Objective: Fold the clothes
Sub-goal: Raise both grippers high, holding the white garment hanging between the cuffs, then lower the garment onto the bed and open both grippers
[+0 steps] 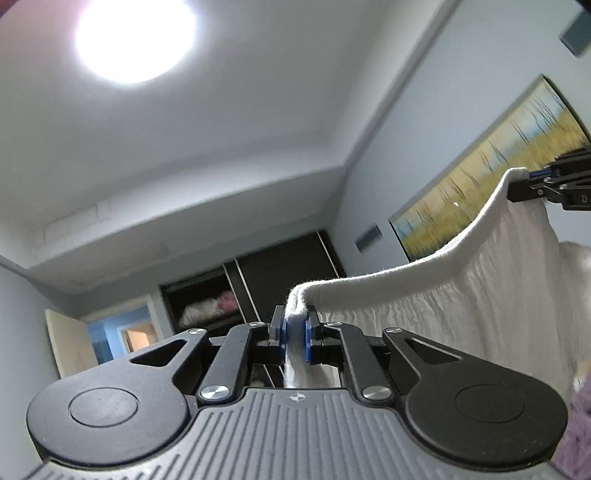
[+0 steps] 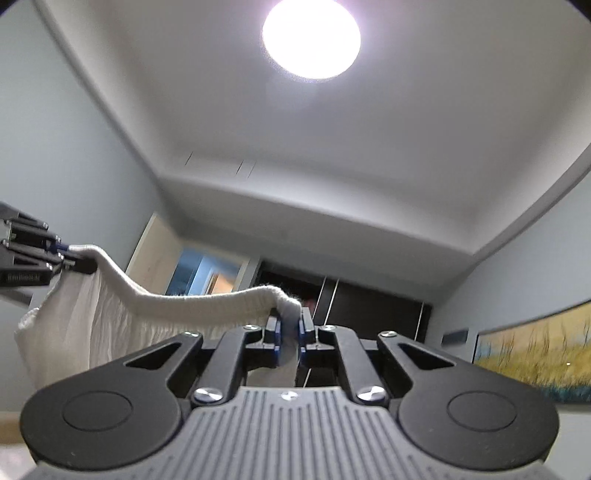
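Left wrist view looked up at a pale ceiling point(image 1: 207, 155) with a round ceiling lamp point(image 1: 135, 35) glaring at the top, a dark wardrobe point(image 1: 280, 273) at the far end of the room and a framed landscape painting point(image 1: 491, 170) on the wall to the right. Across that background hung the white garment point(image 1: 491, 291), lifted clear of any bed or worktop, none of which showed in either picture. Its thick ribbed hem point(image 1: 436, 254) ran as a sagging band between the two tools, and the thinner, crinkled cloth dropped below it like a curtain.

The left gripper point(image 1: 294, 332) had its fingers clamped on one end of that hem, white cloth bunched between the blue pads. The right gripper point(image 2: 290, 339) held the other end the same way, its fingers pinched on a wad of the knit band. Each tool also appeared at the edge of the other's view, so both corners were plainly in hand.

As a judgement, the fold itself had hardly begun: the garment was picked up and spread by one edge, but the band drooped in the middle and no crease or doubled layer was visible. Left to do, it seemed, were pulling it taut, laying it down and making the folds. A bit of purple fabric point(image 1: 580, 424) showed at the lower right, too cropped to identify.
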The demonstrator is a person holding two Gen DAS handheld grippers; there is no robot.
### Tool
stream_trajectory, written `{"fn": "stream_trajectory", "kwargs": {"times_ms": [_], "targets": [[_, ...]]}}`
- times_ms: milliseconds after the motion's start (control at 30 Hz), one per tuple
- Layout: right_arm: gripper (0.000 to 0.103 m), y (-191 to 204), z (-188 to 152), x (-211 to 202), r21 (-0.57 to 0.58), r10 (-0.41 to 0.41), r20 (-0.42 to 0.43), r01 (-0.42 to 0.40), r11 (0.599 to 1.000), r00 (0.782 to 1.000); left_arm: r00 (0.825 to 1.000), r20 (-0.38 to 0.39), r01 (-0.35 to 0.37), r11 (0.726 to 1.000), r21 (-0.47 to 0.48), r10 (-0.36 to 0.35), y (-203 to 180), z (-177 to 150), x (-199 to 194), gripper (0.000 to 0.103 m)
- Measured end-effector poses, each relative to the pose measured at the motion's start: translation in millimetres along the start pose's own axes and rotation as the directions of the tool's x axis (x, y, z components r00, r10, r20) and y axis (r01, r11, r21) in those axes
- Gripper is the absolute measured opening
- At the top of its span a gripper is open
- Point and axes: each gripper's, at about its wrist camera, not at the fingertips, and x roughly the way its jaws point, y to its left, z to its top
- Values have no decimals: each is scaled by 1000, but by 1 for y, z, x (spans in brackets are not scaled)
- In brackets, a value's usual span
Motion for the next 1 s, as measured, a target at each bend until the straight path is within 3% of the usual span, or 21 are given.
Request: {"fn": "stream_trajectory", "kwargs": {"times_ms": [133,233,333,433,567,700,900,1000], "targets": [[10,24,-63,-32,17,70,-90,-69,997,993,999,-26,39,999,16,-39,-23,-64,-26,7],[10,48,-125,-62,34,133,-177,-129,991,975,995,-59,90,994,55,-87,-51,-125,-58,7],[10,69,-197,-93,127,212,-279,-183,975,937,976,-136,174,984,29,-168,-92,-193,-88,7],[11,98,-280,-127,210,292,-394,-224,952,872,932,-245,263,963,-51,-268,-125,-271,-114,7],[11,151,-385,-168,283,389,-527,-276,919,755,837,-403,355,928,-115,-370,-159,-382,-156,7],[11,195,-481,-200,354,466,-650,-303,885,601,729,-526,408,895,-179,-437,-188,-470,-187,7],[11,246,-590,-236,396,507,-788,-343,852,350,587,-601,550,812,-196,-542,-207,-544,-219,7],[11,259,-630,-269,427,533,-810,-377,822,245,512,-629,608,764,-217,-585,-221,-580,-239,7]]}}
